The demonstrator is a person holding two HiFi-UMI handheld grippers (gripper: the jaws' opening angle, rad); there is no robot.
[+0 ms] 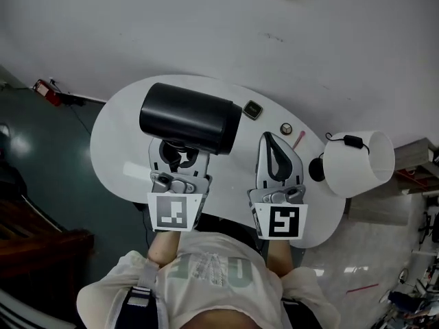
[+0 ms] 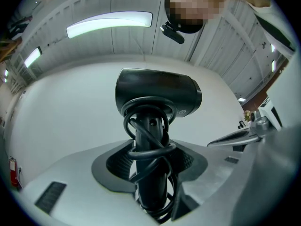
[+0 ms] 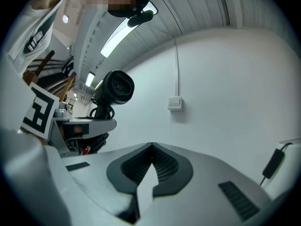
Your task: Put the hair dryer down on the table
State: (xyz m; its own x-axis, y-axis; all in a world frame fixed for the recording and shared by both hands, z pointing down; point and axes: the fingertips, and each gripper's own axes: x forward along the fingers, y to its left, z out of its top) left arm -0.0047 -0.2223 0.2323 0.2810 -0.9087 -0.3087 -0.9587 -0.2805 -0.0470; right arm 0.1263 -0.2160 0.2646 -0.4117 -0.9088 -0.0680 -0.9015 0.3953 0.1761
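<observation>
The white oval surface (image 1: 116, 132) took up the middle of the head view, and most of its near half lay bare. The black hair dryer (image 1: 191, 118) was above the far left part of it, handle down and barrel level, not yet resting on anything. A white lampshade (image 1: 359, 164) lay on its side at the right end, well apart from the dryer. The left tool (image 2: 150, 159) was clenched on the dryer's handle, with the black cord (image 2: 149, 147) wound in loose loops around that handle and running between the pads. The right tool (image 3: 150, 147) was clamped shut with nothing in it and pointed away over the surface beside the other. The smallest things sat just past the barrel's right end: a dark square device (image 1: 252, 109), a round object (image 1: 286, 128) and a pink pen (image 1: 300, 140). The main risk looked to be the grip itself, since the pads bore partly on the cord loops and not on the bare handle, so the handle could twist or slide as the dryer was lowered. The heavy barrel sat high over a narrow handle, so a release with the dryer upright would likely let it topple, perhaps onto the square device. Laying it on its side over the bare part seemed safer. A slack cord loop could also snag a pad as the left tool let go and drag the dryer along.
</observation>
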